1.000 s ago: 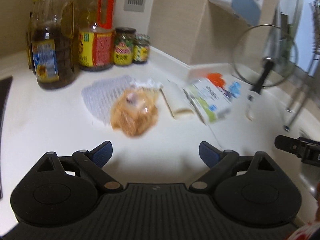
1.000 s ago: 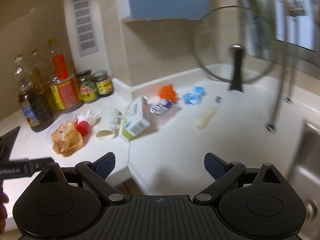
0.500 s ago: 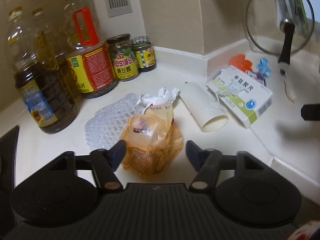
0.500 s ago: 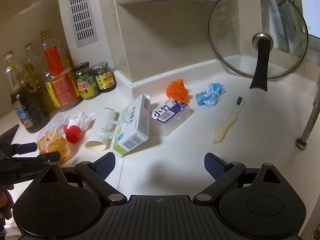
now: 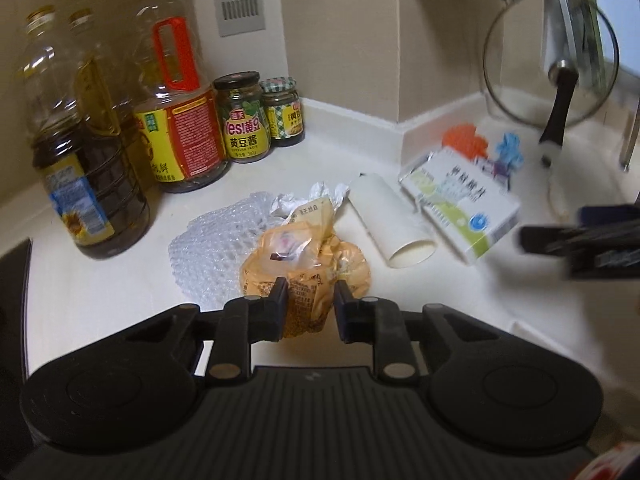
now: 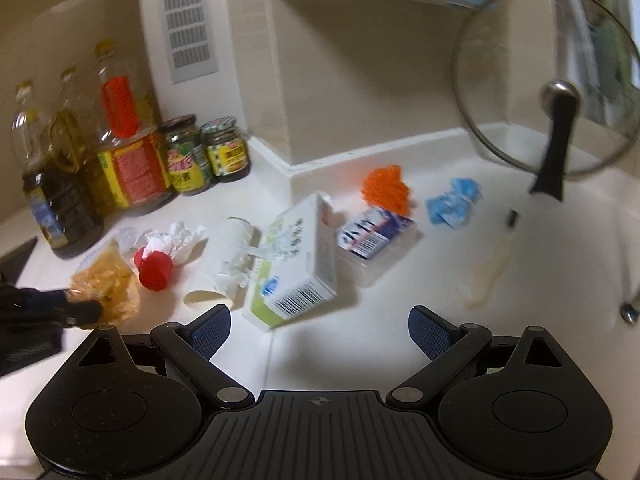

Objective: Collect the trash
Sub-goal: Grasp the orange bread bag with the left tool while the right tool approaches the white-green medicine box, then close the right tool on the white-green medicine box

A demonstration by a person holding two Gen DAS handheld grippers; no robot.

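Surface: white countertop (image 6: 400,292)
Left: oil bottles (image 5: 92,184), sauce jars (image 5: 244,120)
Centre: orange bag (image 5: 308,264), paper cup (image 5: 394,220), carton (image 6: 296,264)

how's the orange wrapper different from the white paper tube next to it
The crumpled orange plastic wrapper sits between the left tool, whose jaws are closing on it; the white paper tube lies untouched. The wrapper is soft and printed; the tube is plain and cylindrical. Both lie on the white counter.
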